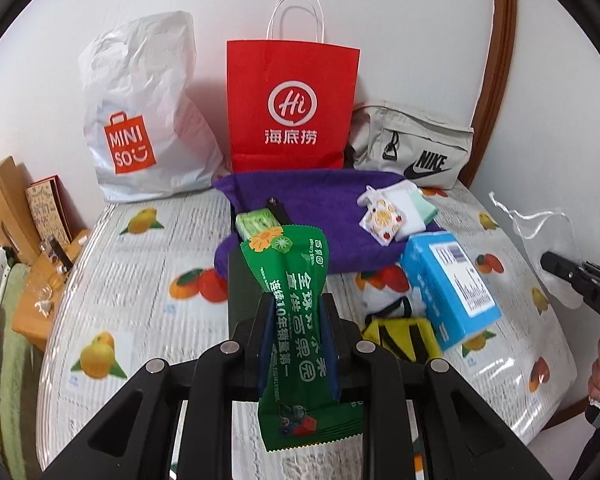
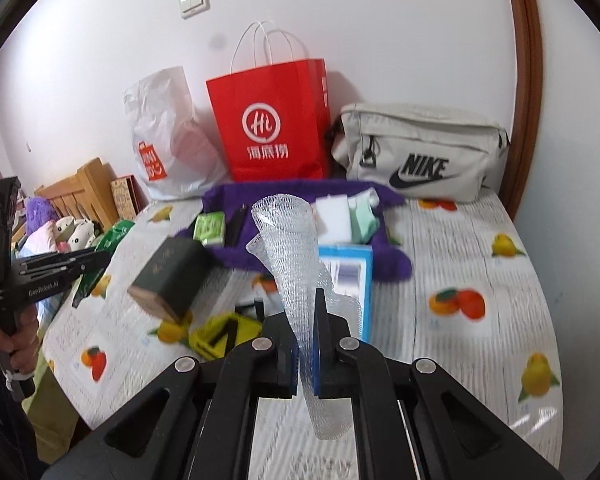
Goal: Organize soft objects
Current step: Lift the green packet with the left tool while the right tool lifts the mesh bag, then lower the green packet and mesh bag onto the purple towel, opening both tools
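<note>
Left tongs clamped a green foil snack packet; right tongs clamped a clear white foam-net sleeve. Both items were held above the fruit-print bench cover, near the purple fleece cloth

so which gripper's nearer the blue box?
Right. The right gripper hangs just in front of the blue box; the left gripper is farther off to its left.
</note>
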The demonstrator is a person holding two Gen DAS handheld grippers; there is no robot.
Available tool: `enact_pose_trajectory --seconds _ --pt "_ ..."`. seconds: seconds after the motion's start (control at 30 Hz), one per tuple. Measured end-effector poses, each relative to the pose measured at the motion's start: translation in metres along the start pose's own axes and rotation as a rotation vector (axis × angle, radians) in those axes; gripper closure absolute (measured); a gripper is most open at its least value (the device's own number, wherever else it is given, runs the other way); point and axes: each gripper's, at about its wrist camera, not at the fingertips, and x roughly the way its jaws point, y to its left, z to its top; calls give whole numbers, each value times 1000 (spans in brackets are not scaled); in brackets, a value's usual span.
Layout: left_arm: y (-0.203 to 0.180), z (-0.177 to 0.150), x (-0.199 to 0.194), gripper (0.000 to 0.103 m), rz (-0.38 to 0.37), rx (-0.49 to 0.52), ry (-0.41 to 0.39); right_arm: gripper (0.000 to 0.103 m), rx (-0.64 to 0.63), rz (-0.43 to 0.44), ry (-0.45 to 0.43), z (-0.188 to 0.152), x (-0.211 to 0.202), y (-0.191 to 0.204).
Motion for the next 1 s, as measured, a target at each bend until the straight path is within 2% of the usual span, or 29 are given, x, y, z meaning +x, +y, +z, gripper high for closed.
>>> enact_pose_trajectory --seconds 0.5,1.0 --pt "5 62 54 82 15 0 -12 98 12 3 -23 69 63 -12" --pt "15 105 121 82 15 18 24 98 -19 19 17 109 146 -15"
